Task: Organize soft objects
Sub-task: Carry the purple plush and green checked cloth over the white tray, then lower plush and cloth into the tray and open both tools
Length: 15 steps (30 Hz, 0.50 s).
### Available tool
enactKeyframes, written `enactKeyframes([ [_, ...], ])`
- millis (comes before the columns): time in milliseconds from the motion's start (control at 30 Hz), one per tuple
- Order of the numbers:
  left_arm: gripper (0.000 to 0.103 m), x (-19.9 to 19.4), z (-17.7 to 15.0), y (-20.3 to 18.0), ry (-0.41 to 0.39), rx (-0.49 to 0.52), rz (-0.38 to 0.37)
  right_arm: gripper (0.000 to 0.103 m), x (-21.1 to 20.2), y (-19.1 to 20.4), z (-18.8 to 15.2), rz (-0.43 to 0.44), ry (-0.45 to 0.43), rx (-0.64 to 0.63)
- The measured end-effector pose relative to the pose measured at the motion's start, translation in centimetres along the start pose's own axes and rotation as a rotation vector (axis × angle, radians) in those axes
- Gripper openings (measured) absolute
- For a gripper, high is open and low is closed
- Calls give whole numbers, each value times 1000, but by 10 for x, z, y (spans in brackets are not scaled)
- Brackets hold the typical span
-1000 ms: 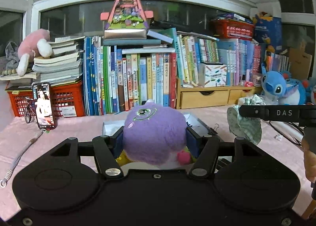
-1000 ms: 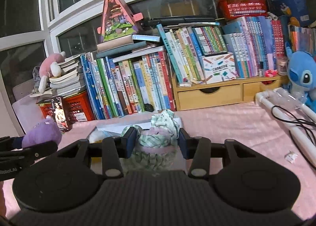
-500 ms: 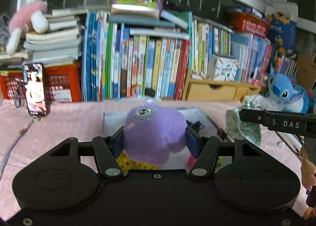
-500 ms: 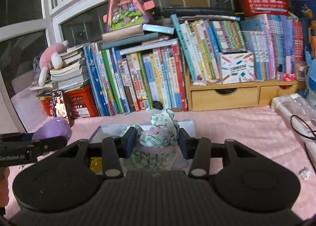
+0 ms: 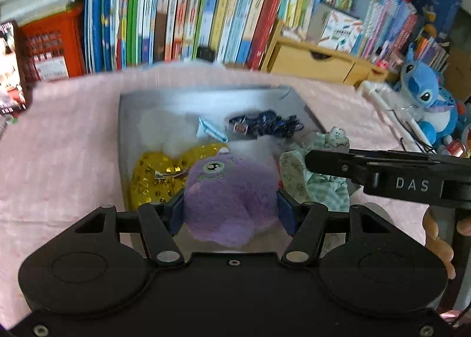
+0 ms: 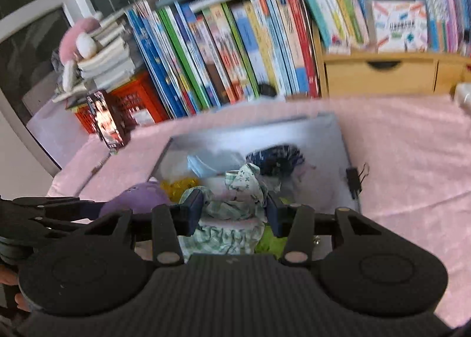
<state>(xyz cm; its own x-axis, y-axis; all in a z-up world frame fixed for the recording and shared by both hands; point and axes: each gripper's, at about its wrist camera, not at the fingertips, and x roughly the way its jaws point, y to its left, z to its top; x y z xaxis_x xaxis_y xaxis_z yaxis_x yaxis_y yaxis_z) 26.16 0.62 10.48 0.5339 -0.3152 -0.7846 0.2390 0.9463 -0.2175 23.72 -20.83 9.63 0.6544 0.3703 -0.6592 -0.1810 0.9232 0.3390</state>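
Observation:
My left gripper [image 5: 230, 211] is shut on a purple plush toy [image 5: 229, 189] and holds it over the near part of a grey storage box [image 5: 206, 98]. My right gripper [image 6: 234, 213] is shut on a green-and-white cloth doll [image 6: 235, 204] and holds it over the same box [image 6: 259, 133]. The doll also shows in the left wrist view [image 5: 321, 172], under the right gripper's body. The purple toy shows in the right wrist view [image 6: 138, 198]. Inside the box lie a gold sequin item [image 5: 156, 175], a blue face mask [image 5: 209, 130] and a dark blue item [image 5: 265, 125].
The box stands on a pink cloth-covered table [image 5: 64, 136]. A row of upright books [image 5: 182, 13] and a wooden drawer unit [image 5: 315, 60] stand behind it. A blue Stitch plush [image 5: 424, 95] sits far right. A phone [image 6: 106, 122] and red crate [image 5: 53, 45] stand left. A binder clip [image 6: 354, 179] grips the box's right edge.
Both grippers have tilted down and moved forward over the box, each still holding its toy. The box's contents have come into view.

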Motion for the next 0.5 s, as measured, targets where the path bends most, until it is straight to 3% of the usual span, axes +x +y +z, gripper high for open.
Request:
enactKeyframes([
  [233, 60, 33, 18, 12, 36, -42, 24, 51, 28, -2, 10, -48, 68, -14],
  [500, 60, 54, 32, 25, 33, -60, 81, 49, 44, -5, 22, -116, 55, -26],
])
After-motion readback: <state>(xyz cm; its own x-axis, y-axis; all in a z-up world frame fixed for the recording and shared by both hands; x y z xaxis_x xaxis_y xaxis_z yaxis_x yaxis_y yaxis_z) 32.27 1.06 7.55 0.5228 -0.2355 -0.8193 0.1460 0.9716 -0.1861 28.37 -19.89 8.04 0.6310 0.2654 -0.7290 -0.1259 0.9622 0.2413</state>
